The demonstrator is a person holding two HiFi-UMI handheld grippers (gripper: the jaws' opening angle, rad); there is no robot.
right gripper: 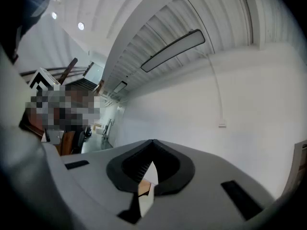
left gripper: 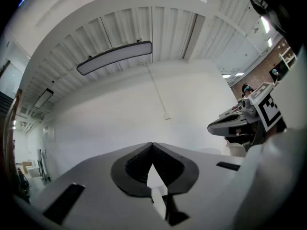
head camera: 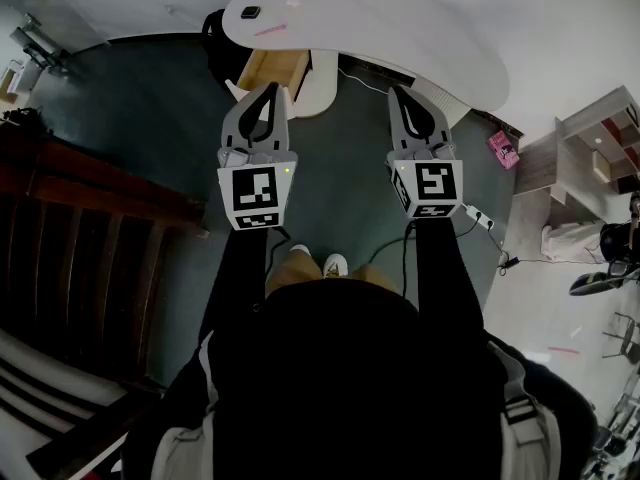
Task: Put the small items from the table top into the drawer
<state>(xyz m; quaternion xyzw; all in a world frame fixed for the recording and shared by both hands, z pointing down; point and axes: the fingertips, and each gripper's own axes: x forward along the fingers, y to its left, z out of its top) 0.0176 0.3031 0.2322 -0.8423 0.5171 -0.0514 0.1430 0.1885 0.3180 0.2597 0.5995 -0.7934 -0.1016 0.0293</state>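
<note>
Small dark item (head camera: pixel 250 12) lies on the white oval surface (head camera: pixel 420 38) ahead of us, and the wooden drawer (head camera: pixel 272 71) under its near edge stands pulled open. We hold the left tongs (head camera: pixel 270 90) and the right tongs (head camera: pixel 400 93) side by side, level (neither touches anything), each pair pressed together with nothing between.

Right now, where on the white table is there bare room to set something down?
The white table looks bare over its whole right part, from the pink stick to the far right edge. The only items, a small dark thing and that stick, sit at the left end, near the open drawer.
</note>
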